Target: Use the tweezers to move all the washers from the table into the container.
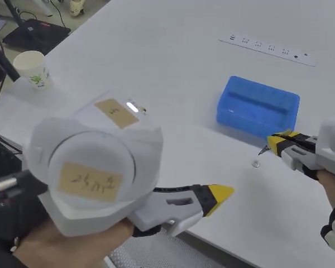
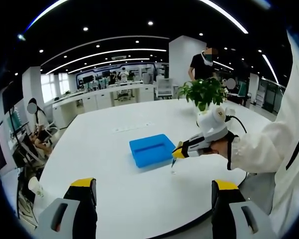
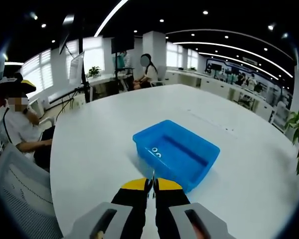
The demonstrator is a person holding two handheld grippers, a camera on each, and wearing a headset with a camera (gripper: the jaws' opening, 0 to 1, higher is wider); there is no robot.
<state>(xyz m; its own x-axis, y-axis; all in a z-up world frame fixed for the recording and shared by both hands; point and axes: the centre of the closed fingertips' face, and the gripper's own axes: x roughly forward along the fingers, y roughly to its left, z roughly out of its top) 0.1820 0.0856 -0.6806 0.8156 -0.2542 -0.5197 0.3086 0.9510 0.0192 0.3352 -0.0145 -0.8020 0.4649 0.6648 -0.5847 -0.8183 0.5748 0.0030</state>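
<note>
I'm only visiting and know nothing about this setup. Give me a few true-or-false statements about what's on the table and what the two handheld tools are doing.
1. The blue container already has washers in it. True.
2. The left tool is shut on the tweezers. False: its jaws stand wide open and empty; the right tool holds the tweezers.
3. A washer lies on the table near the container. True.
4. The paper cup stands inside the container. False: it stands on the table, well apart from it.
</note>
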